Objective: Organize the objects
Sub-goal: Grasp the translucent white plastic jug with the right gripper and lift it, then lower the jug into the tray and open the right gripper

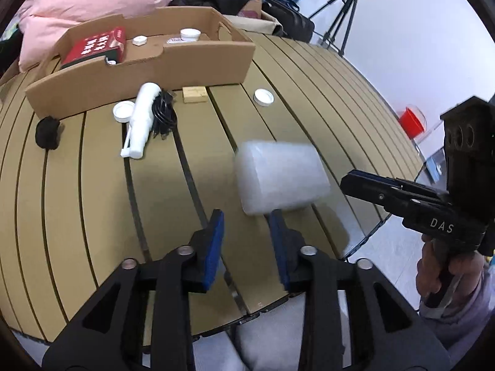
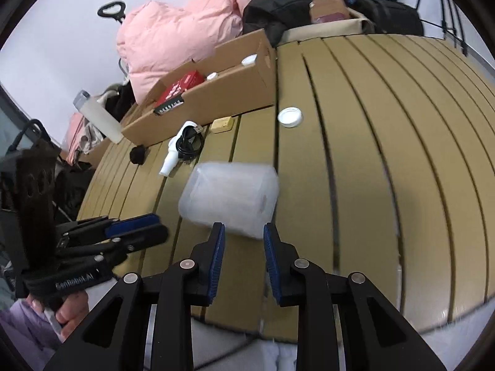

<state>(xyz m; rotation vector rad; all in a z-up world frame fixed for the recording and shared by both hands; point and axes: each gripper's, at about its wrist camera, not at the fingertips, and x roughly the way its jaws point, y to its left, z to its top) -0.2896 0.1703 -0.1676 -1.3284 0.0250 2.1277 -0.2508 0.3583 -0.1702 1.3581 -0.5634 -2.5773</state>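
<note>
My two grippers over a slatted table [image 1: 92,185].
Both jaws spread, empty; translucent plastic container [image 2: 230,198] lies just ahead.

A translucent plastic container [image 1: 280,179] was seen lying on the slatted table [image 1: 92,185], just ahead of the left gripper [image 1: 247,247], whose jaws were parted. The right gripper [image 1: 349,181] was seen beside it.

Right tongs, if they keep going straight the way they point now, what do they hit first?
Most likely the translucent plastic container lying on the slatted table. It sits just ahead of the open right tongs, roughly centred on the gap between them. Depth is unclear and the container looks blurred, so the tongs may pass slightly above it.
</note>
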